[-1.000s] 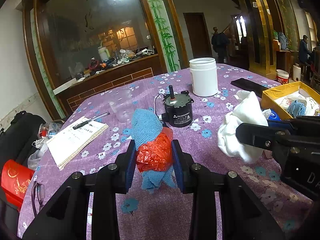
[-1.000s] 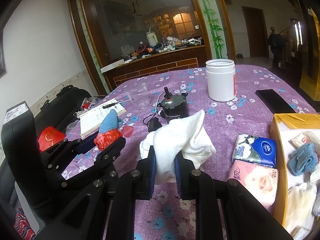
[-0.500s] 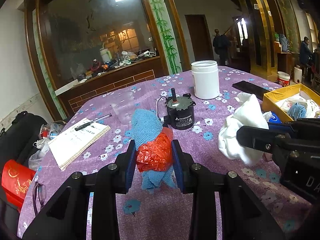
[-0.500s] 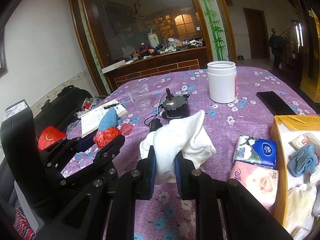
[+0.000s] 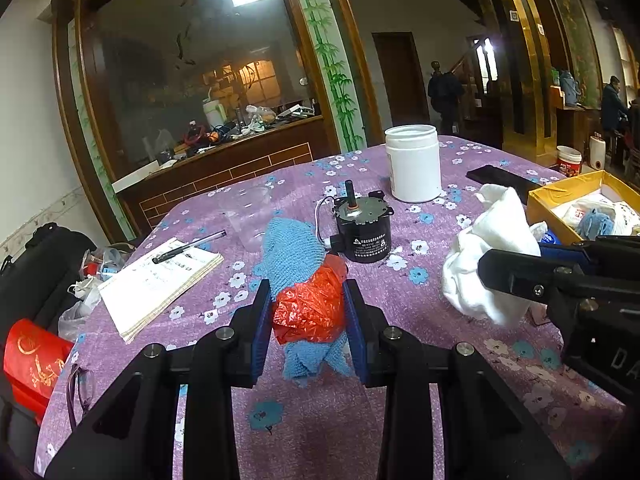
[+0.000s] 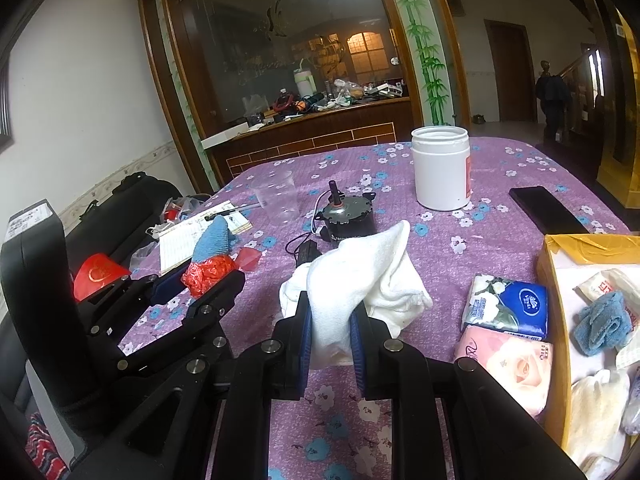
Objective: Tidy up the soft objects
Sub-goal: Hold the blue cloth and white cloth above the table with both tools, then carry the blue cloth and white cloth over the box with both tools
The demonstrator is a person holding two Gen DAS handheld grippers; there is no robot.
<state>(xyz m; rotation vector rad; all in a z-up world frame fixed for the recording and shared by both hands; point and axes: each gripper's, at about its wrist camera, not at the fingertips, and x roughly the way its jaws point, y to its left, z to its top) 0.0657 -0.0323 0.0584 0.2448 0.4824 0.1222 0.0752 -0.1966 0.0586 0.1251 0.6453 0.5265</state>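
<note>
**Both grippers grip soft bundles over the flowered desk**

The desk (image 5: 400, 304), under a purple cloth with a flower print, fills both views. At its right edge sits a yellow box (image 6: 552, 320) holding a blue rag (image 6: 602, 322) and pale cloths.

The left gripper (image 5: 308, 316) has its jaws pressed against a blue knitted cloth (image 5: 292, 248) wrapped at the middle in crumpled red plastic (image 5: 310, 310); the bundle stands upright between the blue pads, its upper end rising above them, lifted off the desk in the right wrist view.

The right gripper (image 6: 330, 328) has its jaws closed narrowly on a white cloth (image 6: 360, 276), whose loose folds spill forward and to the right above the desk.

Beyond both bundles stand a white jar (image 6: 441, 168), a black motor (image 5: 362, 230) with a shaft pointing up, and a clear plastic cup (image 6: 276, 198). An open notebook (image 5: 160, 280) with a pen (image 5: 188, 246) across it lies to the left. Two tissue packs, blue (image 6: 506, 306) and pink (image 6: 508, 364), lie just beside the yellow box. A dark phone (image 6: 546, 210) lies flat behind them.
</note>
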